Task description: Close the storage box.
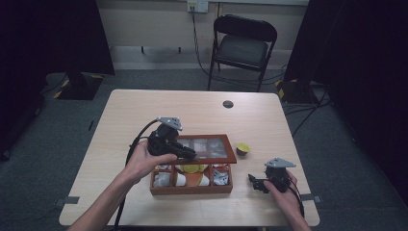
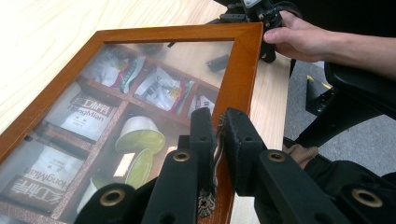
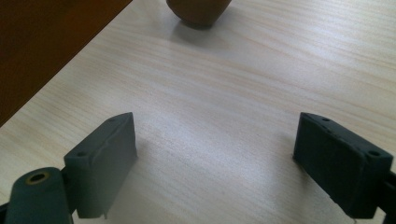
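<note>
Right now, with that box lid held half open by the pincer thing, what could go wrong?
1. The left gripper pinches only the thin front edge of the glass lid; if it slips, the lid could drop onto the wooden box.
2. Nothing steadies the box: the right gripper rests open on the table beside it, so lifting may drag the box.
3. The small cup stands close by and could be knocked.

Raised glass lid (image 1: 208, 148) hangs over the back compartments of the wooden box (image 1: 191, 185), so only the front row is reachable. Small cup (image 1: 242, 148) sits just right of it. Far tabletop (image 1: 192, 108) is wide open.
</note>
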